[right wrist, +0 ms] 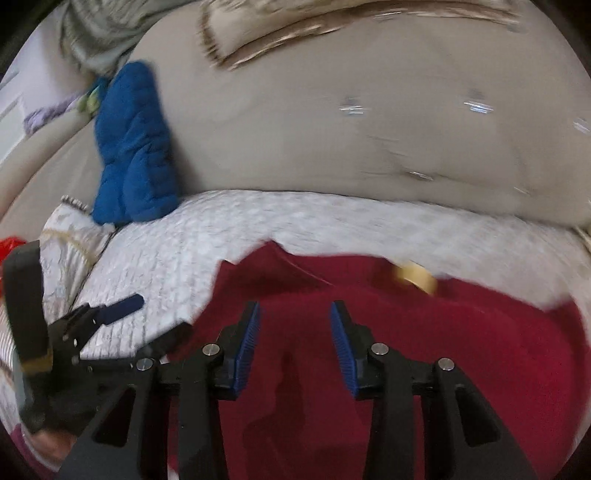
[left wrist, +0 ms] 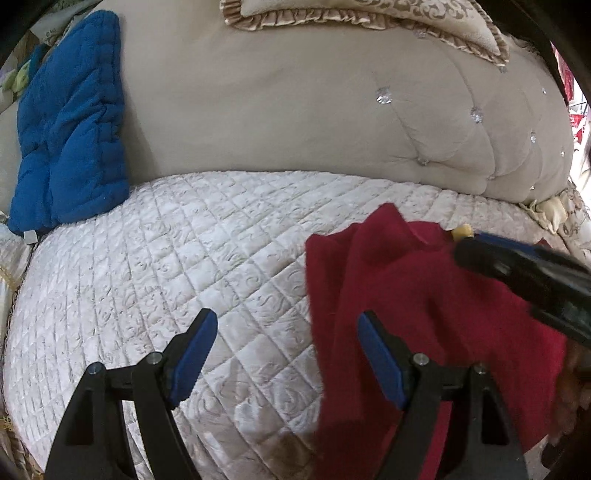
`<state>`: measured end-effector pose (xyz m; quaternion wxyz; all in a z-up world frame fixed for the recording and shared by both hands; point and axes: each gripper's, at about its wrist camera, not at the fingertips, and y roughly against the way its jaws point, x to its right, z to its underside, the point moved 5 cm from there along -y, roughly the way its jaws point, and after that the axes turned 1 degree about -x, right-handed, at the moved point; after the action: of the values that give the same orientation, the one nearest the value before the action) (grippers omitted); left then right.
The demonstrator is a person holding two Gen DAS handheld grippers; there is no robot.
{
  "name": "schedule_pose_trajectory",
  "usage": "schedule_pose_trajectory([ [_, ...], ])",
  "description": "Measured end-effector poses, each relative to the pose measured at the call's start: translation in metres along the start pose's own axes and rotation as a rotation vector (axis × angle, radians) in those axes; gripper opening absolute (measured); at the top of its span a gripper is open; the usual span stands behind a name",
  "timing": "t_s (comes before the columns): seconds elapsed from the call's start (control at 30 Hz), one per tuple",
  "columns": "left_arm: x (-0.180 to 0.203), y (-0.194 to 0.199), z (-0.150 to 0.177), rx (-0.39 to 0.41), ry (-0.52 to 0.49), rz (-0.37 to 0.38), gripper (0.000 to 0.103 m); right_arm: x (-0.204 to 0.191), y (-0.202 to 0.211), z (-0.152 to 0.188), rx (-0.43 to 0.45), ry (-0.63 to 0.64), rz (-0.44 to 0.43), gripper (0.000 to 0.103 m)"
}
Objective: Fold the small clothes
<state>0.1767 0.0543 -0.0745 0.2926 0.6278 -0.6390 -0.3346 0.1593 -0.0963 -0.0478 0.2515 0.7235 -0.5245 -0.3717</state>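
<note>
A small dark red garment (left wrist: 424, 295) lies rumpled on the quilted white sofa seat (left wrist: 166, 277), with a small yellow piece (left wrist: 462, 232) at its far edge. My left gripper (left wrist: 286, 332) is open and empty, its right finger over the garment's left edge. My right gripper (right wrist: 294, 325) is open just above the red garment (right wrist: 480, 350); nothing sits between its pads. The right gripper also shows in the left wrist view (left wrist: 517, 273), blurred, above the garment. The left gripper shows at the left of the right wrist view (right wrist: 122, 306).
A folded blue garment (left wrist: 70, 125) leans against the beige tufted sofa back (left wrist: 295, 110) at the left; it shows too in the right wrist view (right wrist: 133, 147). A frilled beige cushion (left wrist: 369, 14) sits on top of the sofa back. The seat's fringed edge (right wrist: 70, 236) falls away at left.
</note>
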Motion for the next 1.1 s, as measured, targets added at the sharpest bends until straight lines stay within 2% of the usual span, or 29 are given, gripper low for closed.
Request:
schedule_pose_trajectory([
  [0.03,-0.002,-0.001,0.001,-0.005,0.001,-0.002,0.082,-0.006,-0.011,-0.005,-0.003,0.011,-0.010,0.014],
  [0.13,-0.014,-0.008,0.002,-0.030,0.025,-0.002,0.082,-0.017,-0.047,-0.017,-0.034,0.016,-0.020,0.001],
  [0.23,-0.026,-0.013,0.003,-0.050,0.053,-0.002,0.082,-0.014,-0.089,-0.021,-0.092,-0.010,0.007,0.000],
  [0.33,-0.034,-0.016,0.004,-0.059,0.067,-0.002,0.082,-0.010,-0.108,-0.022,-0.103,-0.040,0.011,0.000],
  [0.47,-0.035,-0.020,0.004,-0.071,0.085,0.021,0.082,-0.010,-0.121,-0.022,-0.095,-0.053,0.039,0.000],
  [0.57,-0.031,-0.021,0.004,-0.072,0.079,0.025,0.082,-0.011,-0.112,-0.023,-0.089,-0.046,0.038,0.000],
  [0.67,-0.026,-0.017,0.004,-0.062,0.061,0.044,0.082,-0.006,-0.073,-0.017,-0.061,-0.050,0.016,0.000],
  [0.73,-0.024,-0.012,0.004,-0.054,0.064,0.062,0.082,0.003,-0.040,-0.004,-0.028,-0.045,0.033,0.005],
  [0.8,-0.021,-0.008,0.005,-0.056,0.075,0.094,0.082,0.022,-0.003,0.017,0.000,-0.046,0.083,0.011],
  [0.93,-0.009,-0.001,0.010,-0.071,0.071,0.139,0.082,0.072,0.058,0.062,0.013,-0.071,0.217,0.011],
  [1.03,0.005,0.004,0.014,-0.068,0.029,0.152,0.082,0.114,0.107,0.091,0.052,-0.140,0.333,0.011],
  [1.1,0.012,0.004,0.016,-0.071,0.018,0.148,0.082,0.135,0.130,0.105,0.075,-0.203,0.369,0.013],
])
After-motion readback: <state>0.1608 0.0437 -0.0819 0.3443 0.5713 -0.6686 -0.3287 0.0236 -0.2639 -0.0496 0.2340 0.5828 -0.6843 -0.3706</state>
